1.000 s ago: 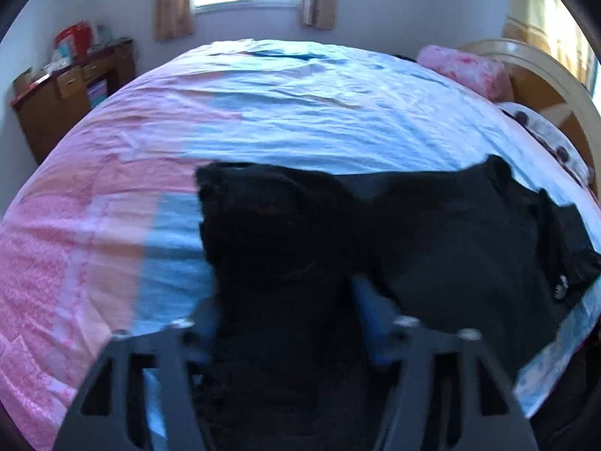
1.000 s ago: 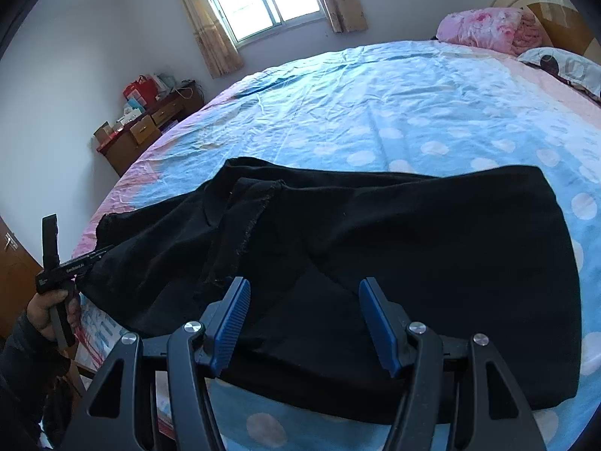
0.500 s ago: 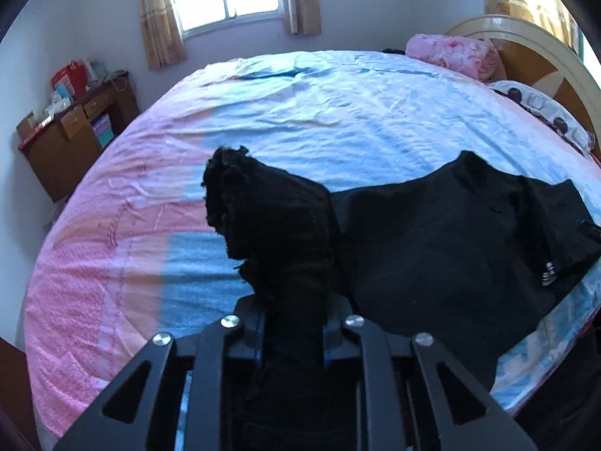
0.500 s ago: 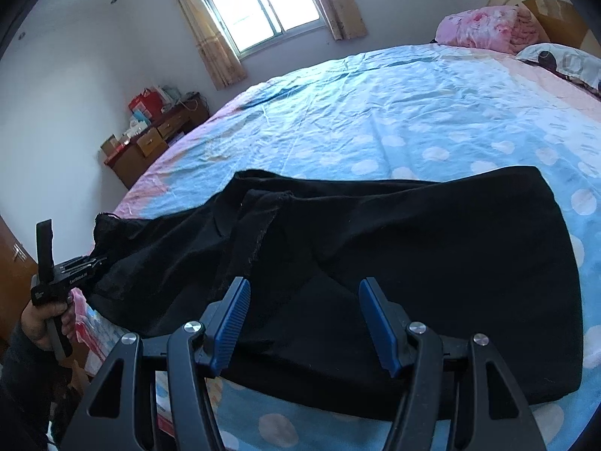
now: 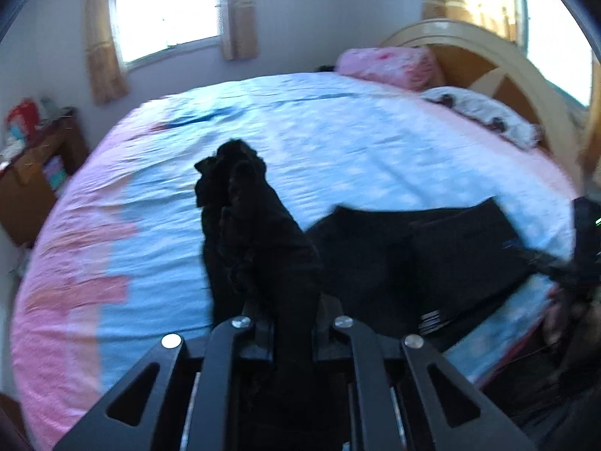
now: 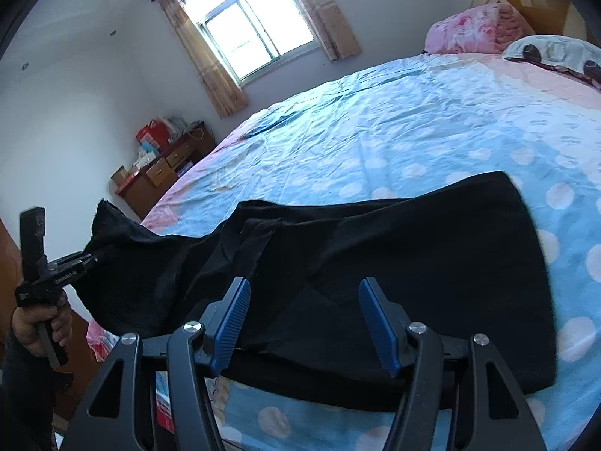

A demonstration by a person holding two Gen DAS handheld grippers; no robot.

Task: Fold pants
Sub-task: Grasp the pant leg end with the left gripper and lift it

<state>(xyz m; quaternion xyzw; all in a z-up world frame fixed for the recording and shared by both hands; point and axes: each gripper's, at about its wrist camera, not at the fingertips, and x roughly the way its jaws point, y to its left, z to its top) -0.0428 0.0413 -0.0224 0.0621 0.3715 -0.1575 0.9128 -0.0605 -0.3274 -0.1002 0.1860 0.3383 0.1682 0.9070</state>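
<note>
Pants (image 6: 394,263): black, spread across the near part of the bed, wide end flat toward the right, narrow end pulled up off the sheet at the left.
Lifted end (image 5: 248,225): bunched, rising straight ahead in the left wrist view, frayed edge on top.
Left gripper (image 5: 293,323): clamped together on the lifted end of the pants; in the right wrist view seen at far left, held in a hand (image 6: 37,323), cloth stretched from its tip.
Right gripper (image 6: 302,319): blue pads (image 6: 375,323) spread apart, nothing between them, hovering above the near edge of the pants; contact with the cloth cannot be told.
Bed (image 6: 413,120): blue sheet with pale dots, pink along the edges.
Pillows: pink one (image 6: 473,30) and white one with dark spots (image 6: 556,52) at the head, by the wooden headboard (image 5: 499,71).
Window (image 6: 255,26): bright, curtains on both sides.
Dresser (image 6: 161,173): wooden, against the wall beyond the bed, boxes on top.
</note>
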